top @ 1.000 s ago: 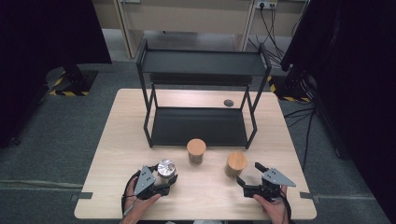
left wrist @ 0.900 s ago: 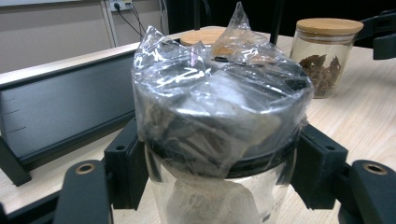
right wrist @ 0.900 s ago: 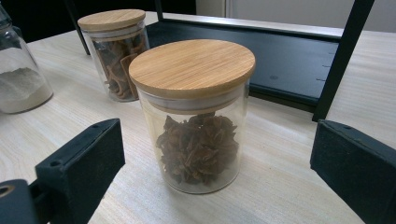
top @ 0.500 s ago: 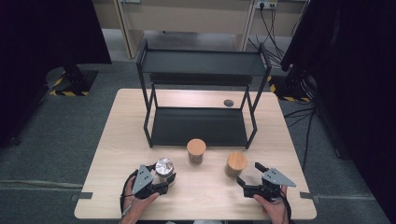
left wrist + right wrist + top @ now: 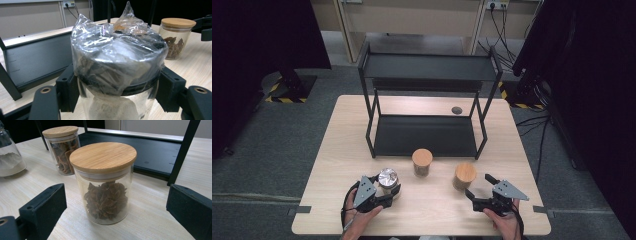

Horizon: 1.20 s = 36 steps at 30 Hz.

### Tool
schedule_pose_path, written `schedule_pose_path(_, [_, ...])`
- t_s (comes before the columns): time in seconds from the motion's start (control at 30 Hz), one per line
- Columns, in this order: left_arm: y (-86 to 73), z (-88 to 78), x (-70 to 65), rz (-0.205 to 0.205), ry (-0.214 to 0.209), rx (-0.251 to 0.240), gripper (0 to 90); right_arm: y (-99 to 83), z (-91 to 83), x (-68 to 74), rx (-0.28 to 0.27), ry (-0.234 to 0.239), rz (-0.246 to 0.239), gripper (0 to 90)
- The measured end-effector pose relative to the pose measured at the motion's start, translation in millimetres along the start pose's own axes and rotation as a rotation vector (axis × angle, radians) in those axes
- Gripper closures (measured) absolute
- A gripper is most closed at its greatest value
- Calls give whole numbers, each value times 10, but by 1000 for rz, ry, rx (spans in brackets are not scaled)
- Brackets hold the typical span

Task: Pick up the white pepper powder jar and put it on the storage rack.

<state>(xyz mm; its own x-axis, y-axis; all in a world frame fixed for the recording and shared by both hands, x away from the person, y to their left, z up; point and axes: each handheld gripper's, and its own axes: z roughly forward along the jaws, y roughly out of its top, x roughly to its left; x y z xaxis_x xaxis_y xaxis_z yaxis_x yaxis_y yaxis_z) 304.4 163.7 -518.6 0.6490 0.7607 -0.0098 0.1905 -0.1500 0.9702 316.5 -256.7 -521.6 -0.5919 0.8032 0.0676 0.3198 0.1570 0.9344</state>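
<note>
High view: fixed overhead, looking forward and down on the whole surface (image 5: pixel 337 165) and black two-tier rack (image 5: pixel 427 107). Left gripper view: low, very close on the plastic-wrapped jar (image 5: pixel 117 62), facing rack. Right gripper view: low, near a wooden-lidded jar (image 5: pixel 105 182). All three share the rack and the middle wooden-lidded jar (image 5: pixel 422 161).

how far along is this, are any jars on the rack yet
Nothing is shelved yet: both tiers of the black rack are bare, and all three jars stand on the table. In hand: the left tongs are shut on the foil-topped jar, while the right tongs stand open around the nearest wooden-lidded jar. Left, probably: lifting those, plus the middle jar.
</note>
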Motion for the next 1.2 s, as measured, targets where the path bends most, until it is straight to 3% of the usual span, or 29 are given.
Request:
schedule_pose_path(0.43, [17, 25, 18, -32, 4, -4, 311, 0, 1, 1, -7, -2, 1, 30])
schedule_pose_path(0.57, [27, 30, 15, -23, 6, -6, 311, 0, 1, 2, -8, -2, -1, 30])
schedule_pose_path(1.2, [167, 102, 131, -35, 61, -10, 311, 0, 1, 1, -13, -2, 0, 29])
